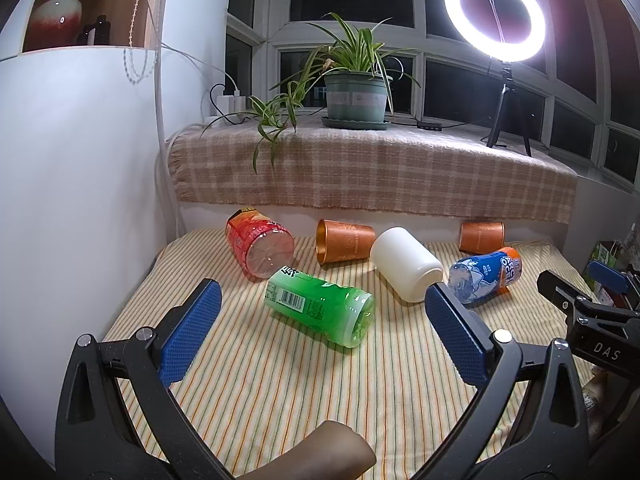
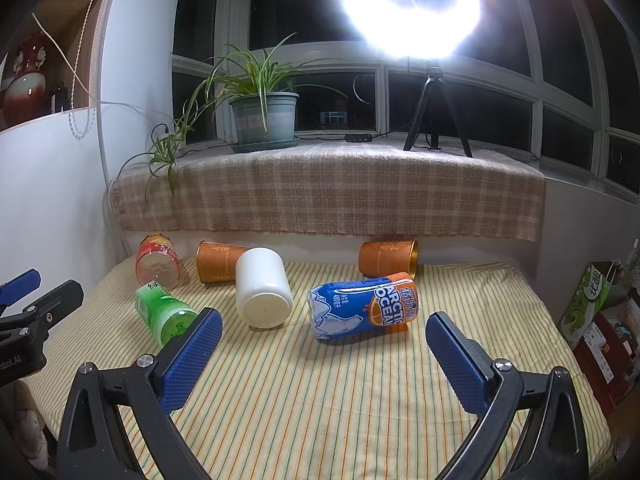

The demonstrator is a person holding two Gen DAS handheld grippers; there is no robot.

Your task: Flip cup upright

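Note:
Several cups lie on their sides on the striped cloth (image 1: 280, 380). In the left wrist view: a green cup (image 1: 320, 306), a red cup (image 1: 258, 248), a copper cup (image 1: 344, 240), a white cup (image 1: 406, 264), a blue-orange cup (image 1: 484, 274) and a second copper cup (image 1: 480, 237). My left gripper (image 1: 324, 308) is open and empty, its fingers either side of the green cup and short of it. In the right wrist view my right gripper (image 2: 324, 334) is open and empty, in front of the blue-orange cup (image 2: 364, 308); the white cup (image 2: 264, 292) lies to its left.
A plaid-covered windowsill (image 1: 360, 172) stands behind the table with a potted plant (image 1: 356, 96) and a ring light on a tripod (image 1: 496, 20). A white wall (image 1: 80, 180) bounds the left side. Boxes and bags (image 2: 592, 312) stand beyond the table's right edge.

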